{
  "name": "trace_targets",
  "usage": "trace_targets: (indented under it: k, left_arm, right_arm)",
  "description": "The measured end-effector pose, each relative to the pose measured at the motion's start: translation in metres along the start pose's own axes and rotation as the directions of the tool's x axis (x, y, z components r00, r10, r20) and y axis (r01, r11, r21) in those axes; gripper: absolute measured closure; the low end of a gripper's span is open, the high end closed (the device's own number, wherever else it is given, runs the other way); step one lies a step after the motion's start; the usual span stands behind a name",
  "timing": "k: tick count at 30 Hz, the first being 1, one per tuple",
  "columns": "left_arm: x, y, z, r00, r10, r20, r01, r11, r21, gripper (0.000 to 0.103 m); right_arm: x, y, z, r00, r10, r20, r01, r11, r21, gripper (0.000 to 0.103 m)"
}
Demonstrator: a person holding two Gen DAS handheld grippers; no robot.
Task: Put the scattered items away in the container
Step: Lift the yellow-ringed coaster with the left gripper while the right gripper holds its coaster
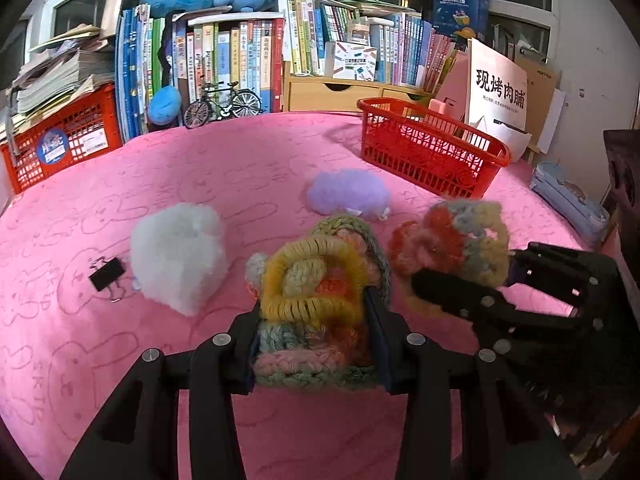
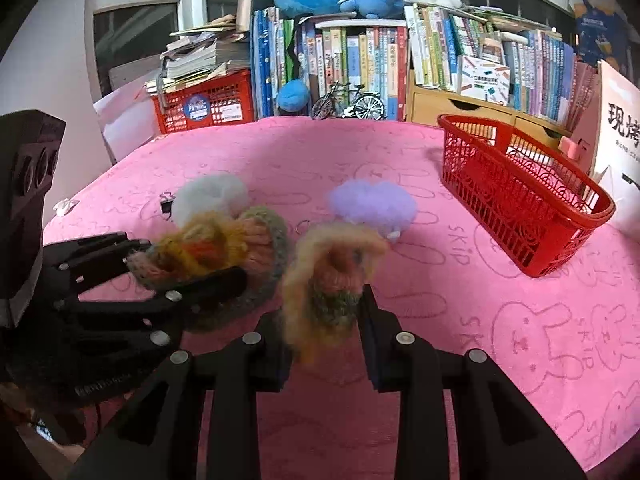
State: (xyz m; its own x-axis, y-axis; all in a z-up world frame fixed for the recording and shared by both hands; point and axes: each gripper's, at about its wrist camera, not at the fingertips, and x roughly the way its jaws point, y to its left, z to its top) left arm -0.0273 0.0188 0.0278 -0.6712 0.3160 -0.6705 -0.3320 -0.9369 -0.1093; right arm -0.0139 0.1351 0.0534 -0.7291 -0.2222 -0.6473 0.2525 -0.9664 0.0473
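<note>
gripping one multicolour crocheted piece (image 1: 316, 320) was the left gripper (image 1: 316, 344); right gripper (image 2: 324, 336) clamped another crocheted piece (image 2: 328, 280). red basket (image 2: 520, 216) well apart on pink cloth (image 1: 240, 168).

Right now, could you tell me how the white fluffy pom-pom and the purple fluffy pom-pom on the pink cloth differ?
The white pom-pom is pale and lies beside the black binder clip, farther from the red basket. The purple pom-pom is lilac, flatter and wider in outline, and lies nearer the basket, with a small white tag at its edge. Both are fluffy, rest loose on the pink cloth, and are held by no fingers.
</note>
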Motion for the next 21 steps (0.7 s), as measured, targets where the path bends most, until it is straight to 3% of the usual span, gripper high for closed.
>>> trace_targets:
  k: [4,11,21]
  left_arm:
    - [0.013,-0.014,0.008,0.998,0.051,-0.038,-0.05,0.999,0.013,0.073]
    - [0.005,-0.03,0.032,0.998,0.067,0.011,-0.068,0.997,0.031,0.076]
    - [-0.001,-0.048,0.053,0.998,0.048,0.043,-0.052,0.995,0.085,0.076]
  right_arm:
    - [-0.006,0.003,0.005,0.997,-0.081,0.019,0.081,0.997,0.003,0.088]
    - [-0.024,-0.02,0.022,0.991,-0.117,0.066,0.108,0.986,0.131,0.089]
    - [-0.042,-0.041,0.029,0.985,-0.148,0.093,0.127,0.97,0.207,0.089]
